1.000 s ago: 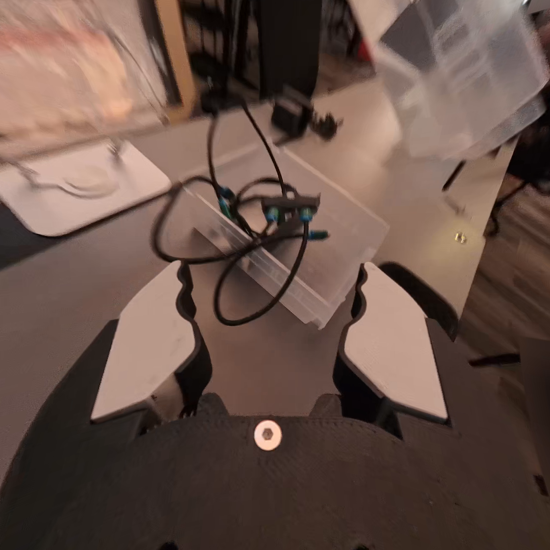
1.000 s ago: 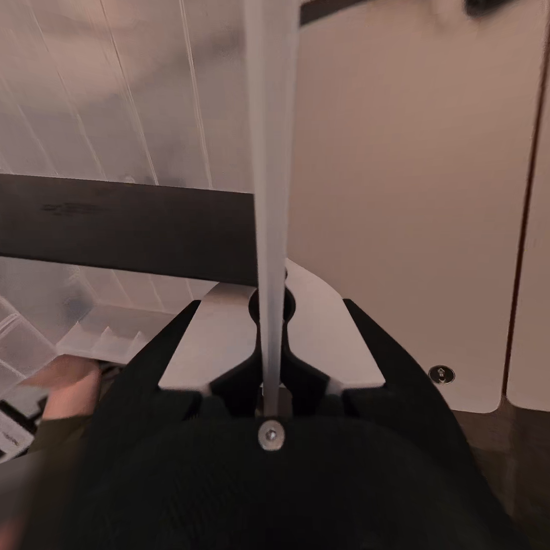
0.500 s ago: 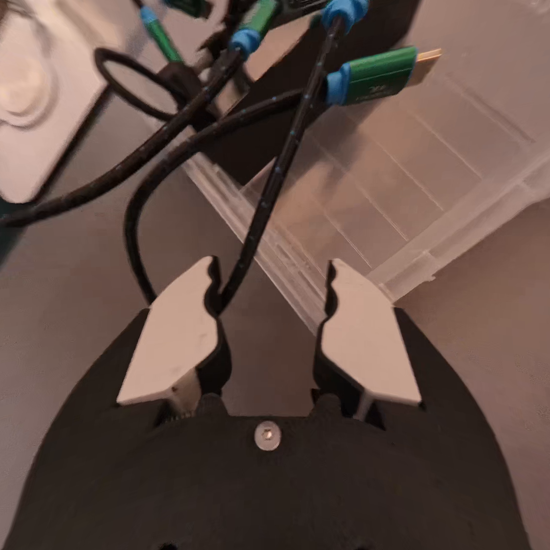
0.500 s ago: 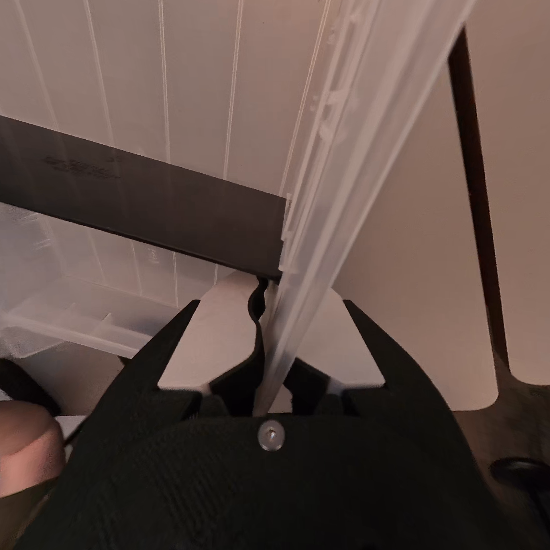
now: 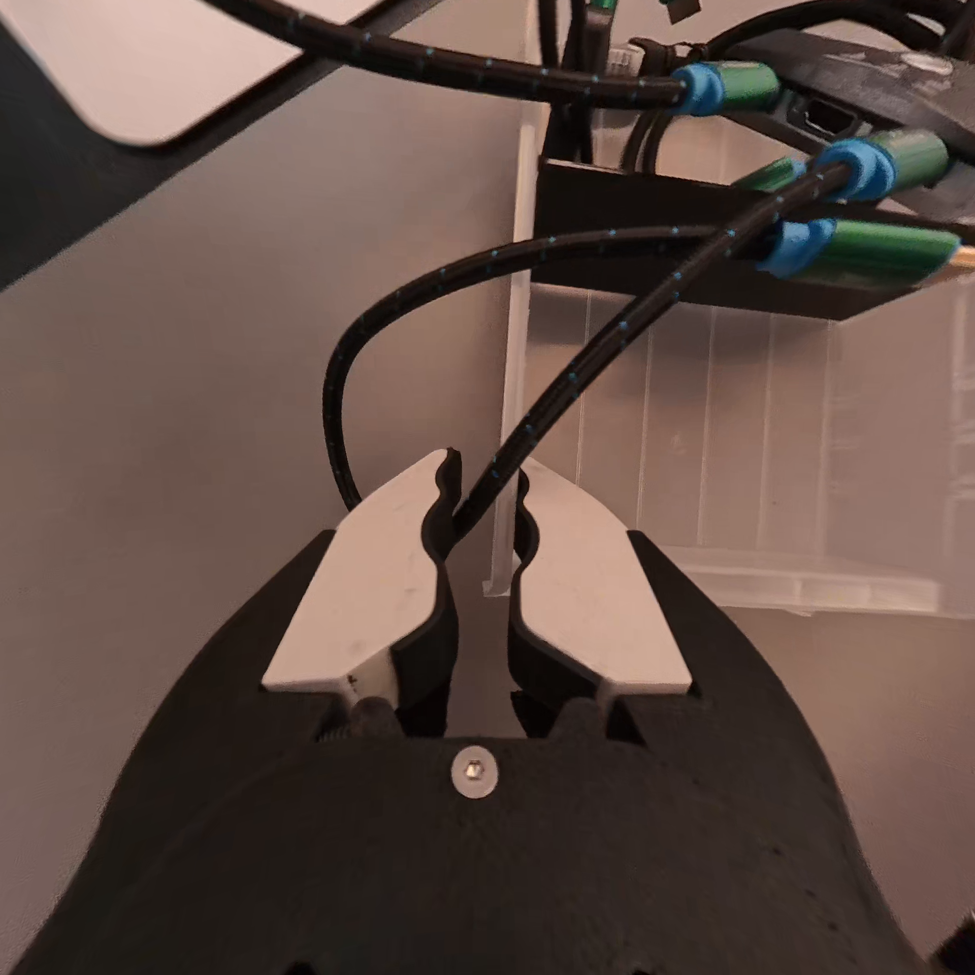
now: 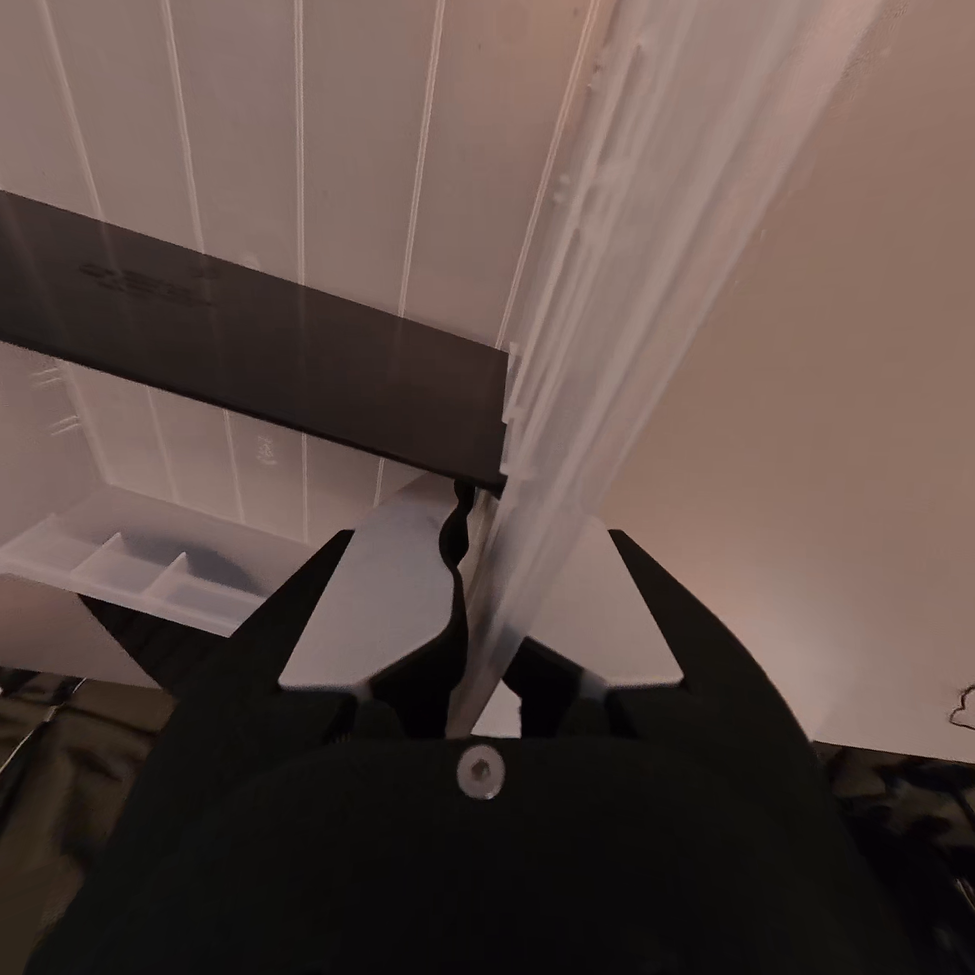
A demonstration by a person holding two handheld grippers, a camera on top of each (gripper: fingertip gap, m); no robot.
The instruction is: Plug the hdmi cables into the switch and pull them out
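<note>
The black HDMI switch (image 5: 870, 63) sits at the top right of the left wrist view, on a black block (image 5: 633, 211) that lies on a clear plastic lid (image 5: 738, 422). Black braided cables end in green plugs with blue collars. One plug (image 5: 749, 87) meets the switch beside an empty port. A loose plug (image 5: 870, 253) lies with its gold tip bare. My left gripper (image 5: 484, 464) is closed down on the cable (image 5: 580, 369) that runs up to a third plug (image 5: 907, 158). My right gripper (image 6: 490, 506) is shut on the lid's rim (image 6: 570, 369).
A white board (image 5: 132, 68) lies on the grey table (image 5: 211, 369) at the top left. More cables hang behind the block. In the right wrist view the black block (image 6: 264, 343) shows through the lid, with a pale surface (image 6: 791, 422) to the right.
My left gripper has moved in close to the switch and narrowed from wide open to closed on a cable. My right gripper has kept its grip on the lid's rim, which has tilted.
</note>
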